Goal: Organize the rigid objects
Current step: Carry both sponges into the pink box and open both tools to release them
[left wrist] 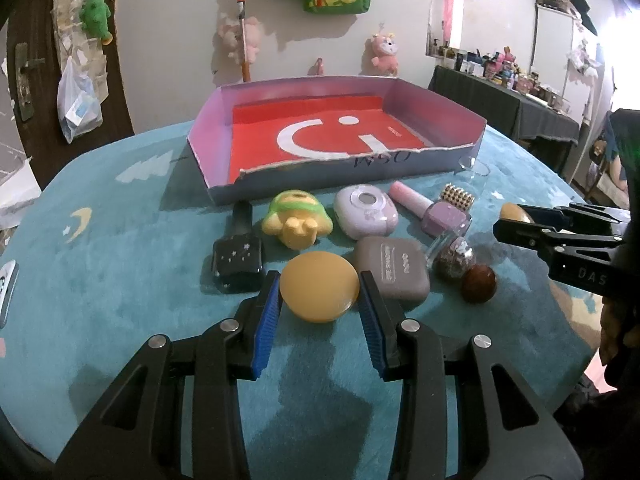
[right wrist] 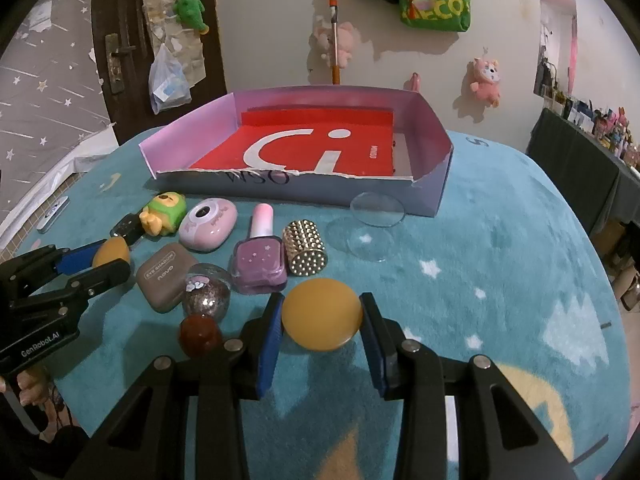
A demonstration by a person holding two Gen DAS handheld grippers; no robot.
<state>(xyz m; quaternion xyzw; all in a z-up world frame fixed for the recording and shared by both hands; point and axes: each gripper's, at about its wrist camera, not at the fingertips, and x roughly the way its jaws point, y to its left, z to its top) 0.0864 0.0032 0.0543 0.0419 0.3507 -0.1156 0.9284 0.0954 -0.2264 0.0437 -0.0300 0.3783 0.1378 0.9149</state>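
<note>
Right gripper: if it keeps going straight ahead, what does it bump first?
The right gripper grips a yellow disc. Straight ahead the gold studded tube probably comes first, though depth is unclear.

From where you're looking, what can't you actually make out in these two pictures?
- Left wrist view: the right gripper hides most of its yellow disc.
- Right wrist view: the left gripper covers part of the black starred item.
- Both views: dresser bottles too small.

fuzzy teal cloth (left wrist: 120,272), torn cardboard box (left wrist: 320,172)
</note>
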